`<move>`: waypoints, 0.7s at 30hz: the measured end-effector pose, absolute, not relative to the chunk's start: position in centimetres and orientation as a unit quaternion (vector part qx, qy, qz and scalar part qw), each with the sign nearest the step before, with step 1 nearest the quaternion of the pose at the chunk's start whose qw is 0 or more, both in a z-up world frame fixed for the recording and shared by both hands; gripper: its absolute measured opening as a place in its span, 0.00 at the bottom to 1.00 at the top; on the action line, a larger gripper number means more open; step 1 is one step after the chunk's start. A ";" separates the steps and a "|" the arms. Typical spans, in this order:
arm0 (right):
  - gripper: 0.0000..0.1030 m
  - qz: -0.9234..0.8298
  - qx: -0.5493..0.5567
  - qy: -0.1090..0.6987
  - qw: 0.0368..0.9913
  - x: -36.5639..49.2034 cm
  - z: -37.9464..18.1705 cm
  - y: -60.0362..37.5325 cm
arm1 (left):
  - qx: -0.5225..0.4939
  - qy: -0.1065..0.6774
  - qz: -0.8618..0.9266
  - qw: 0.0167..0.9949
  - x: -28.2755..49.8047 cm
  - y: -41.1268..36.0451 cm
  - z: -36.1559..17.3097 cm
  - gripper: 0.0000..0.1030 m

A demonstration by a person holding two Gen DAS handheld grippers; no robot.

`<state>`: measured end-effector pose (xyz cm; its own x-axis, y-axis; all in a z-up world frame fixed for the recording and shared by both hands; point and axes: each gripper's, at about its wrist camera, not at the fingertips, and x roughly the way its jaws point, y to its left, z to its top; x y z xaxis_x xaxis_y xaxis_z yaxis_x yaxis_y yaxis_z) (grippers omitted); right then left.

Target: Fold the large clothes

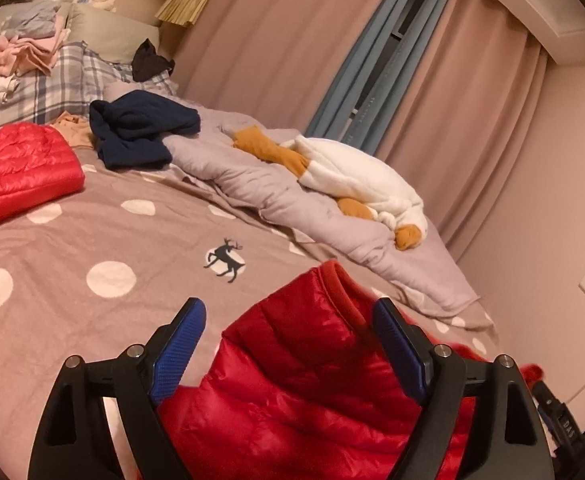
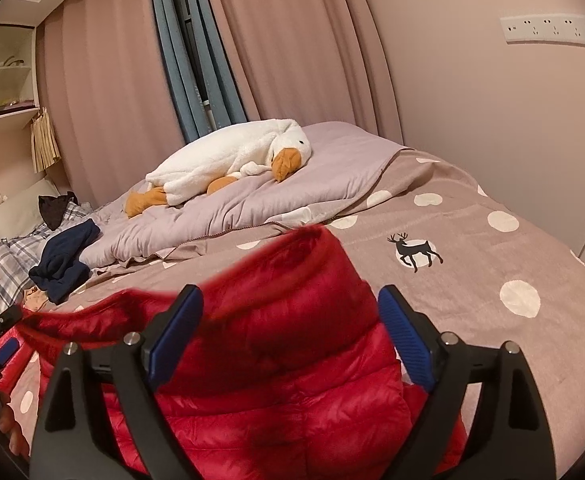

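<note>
jacket: red puffer jacket [image 2: 292, 360] on the bed [image 2: 492, 280], 6 o'clock, lying between both tongs
left tongs [image 1: 288, 320]: released, pads clear of fabric
right tongs [image 2: 290, 308]: released
second red jacket [image 1: 16, 168]: 9 o'clock
plush goose [image 2: 228, 160]: 12 o'clock

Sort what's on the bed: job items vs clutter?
Job: red puffer jacket between the open blue pads of both tools, left tool, right tool.

Clutter: plush goose, navy garment, grey duvet, plaid pillow, pink clothes pile.
</note>
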<state>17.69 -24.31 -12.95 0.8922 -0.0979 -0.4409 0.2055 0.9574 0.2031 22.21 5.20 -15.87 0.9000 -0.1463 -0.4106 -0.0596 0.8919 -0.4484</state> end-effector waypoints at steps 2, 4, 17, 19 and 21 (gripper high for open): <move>0.87 -0.078 0.122 0.219 0.965 17.7 -13.0 -24.1 | -0.227 0.225 -0.019 0.947 22.3 5.1 -15.9 0.82; 0.87 -0.078 0.123 0.220 0.965 17.8 -13.0 -24.1 | -0.224 0.230 -0.019 0.947 22.5 5.0 -16.0 0.82; 0.96 -0.083 0.124 0.222 0.963 17.7 -13.0 -23.9 | -0.206 0.240 -0.032 0.948 22.6 4.1 -16.2 0.91; 0.98 -0.082 0.124 0.223 0.964 17.7 -13.0 -23.9 | -0.208 0.234 -0.036 0.949 22.4 4.1 -16.1 0.93; 0.98 -0.080 0.123 0.224 0.963 17.9 -13.1 -23.9 | -0.206 0.232 -0.039 0.950 22.4 3.9 -16.0 0.93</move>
